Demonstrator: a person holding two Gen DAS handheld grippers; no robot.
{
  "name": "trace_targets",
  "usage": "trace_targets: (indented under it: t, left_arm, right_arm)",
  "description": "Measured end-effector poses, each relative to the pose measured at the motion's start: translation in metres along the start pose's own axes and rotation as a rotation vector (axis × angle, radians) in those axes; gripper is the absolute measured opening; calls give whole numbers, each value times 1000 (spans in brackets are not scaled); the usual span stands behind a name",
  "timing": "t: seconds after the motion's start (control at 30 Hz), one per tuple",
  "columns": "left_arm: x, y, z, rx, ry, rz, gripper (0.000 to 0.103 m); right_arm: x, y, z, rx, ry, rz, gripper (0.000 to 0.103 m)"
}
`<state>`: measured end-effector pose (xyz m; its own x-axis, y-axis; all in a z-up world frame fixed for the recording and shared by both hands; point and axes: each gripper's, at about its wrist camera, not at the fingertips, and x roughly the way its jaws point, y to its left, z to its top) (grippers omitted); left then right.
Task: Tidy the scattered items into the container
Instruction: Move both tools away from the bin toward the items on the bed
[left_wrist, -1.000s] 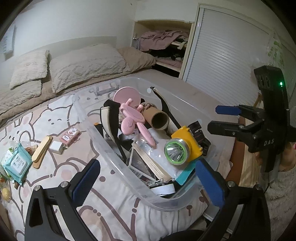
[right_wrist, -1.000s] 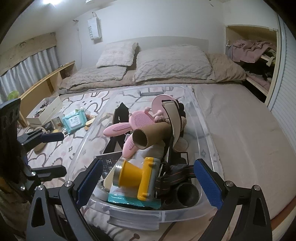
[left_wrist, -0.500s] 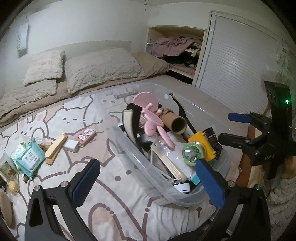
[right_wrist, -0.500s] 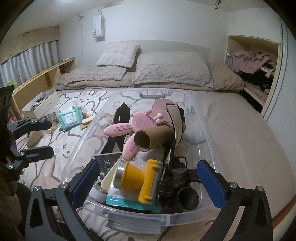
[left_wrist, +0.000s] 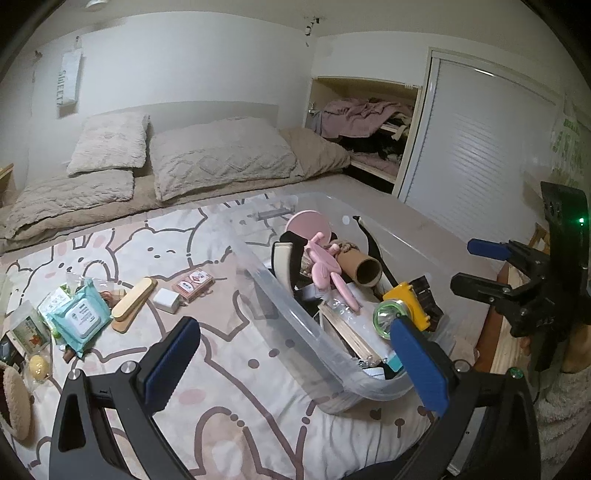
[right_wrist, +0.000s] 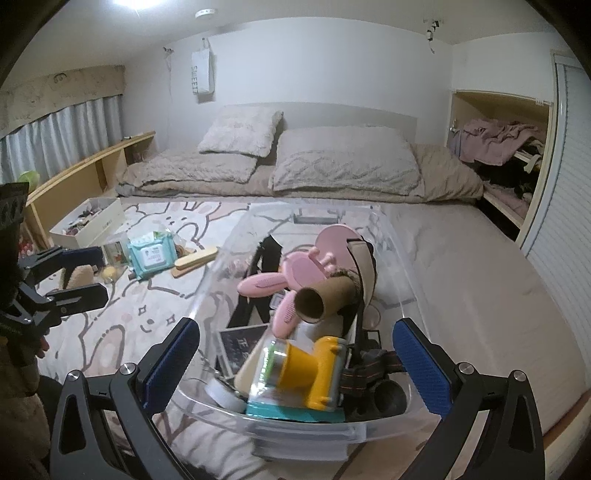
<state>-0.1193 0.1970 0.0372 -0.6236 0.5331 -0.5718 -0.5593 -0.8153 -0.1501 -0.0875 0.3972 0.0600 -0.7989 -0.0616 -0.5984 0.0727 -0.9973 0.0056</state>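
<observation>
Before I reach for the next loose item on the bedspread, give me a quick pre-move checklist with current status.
1. Left gripper empty, fingers apart: ok.
2. Right gripper empty, fingers apart: ok.
3. Loose items all tidied: not ok; teal wet-wipes pack, flat wooden sticks and small white box lie on the bedspread.
4. Clear plastic storage bin has spare room: not ok at the near end; yellow headlamp and cardboard tube are heaped there.
5. Path to the wipes unobstructed: ok.

Walls: plain white wall (right_wrist: 332, 66) behind the bed.
Bed: wide beige bed (right_wrist: 461, 251), grey textured pillows (left_wrist: 218, 155) at its head.
Right: open closet niche (left_wrist: 365, 122), white slatted door (left_wrist: 476, 147).
Left: grey curtains (right_wrist: 62, 129), long wooden shelf (right_wrist: 88, 166).
Light: bright ceiling lamp (right_wrist: 136, 3).
</observation>
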Motion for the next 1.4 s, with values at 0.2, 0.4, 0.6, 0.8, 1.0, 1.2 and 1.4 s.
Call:
trace_targets:
  t: [0.2, 0.4, 0.6, 0.8, 1.0, 1.2, 1.4]
  left_arm:
    - [-20, 9, -1, -8, -28, 20, 103]
    - [-41, 19, -2, -15, -61, 43, 103]
    - [-64, 32, -5, -25, -92, 74, 103]
    - [-86, 44, -7, -30, -122, 107, 103]
    - [-108, 57, -13, -51, -150, 136, 103]
    - [-128, 66, -18, -66, -171, 158, 103]
    - [-148, 77, -24, -75, -191, 178, 103]
  right_arm:
    - [-12, 17, 4, 3, -37, 18, 103]
    - [-21, 36, 7, -4, -67, 36, 103]
    - [-30, 51, 9, 3, -98, 56, 103]
    - [-37, 68, 14, 1, -120, 79, 103]
    - [-44, 87, 19, -12, -151, 108, 103]
    - [-47, 106, 20, -15, -165, 139, 103]
    - [-49, 126, 21, -24, -173, 167, 103]
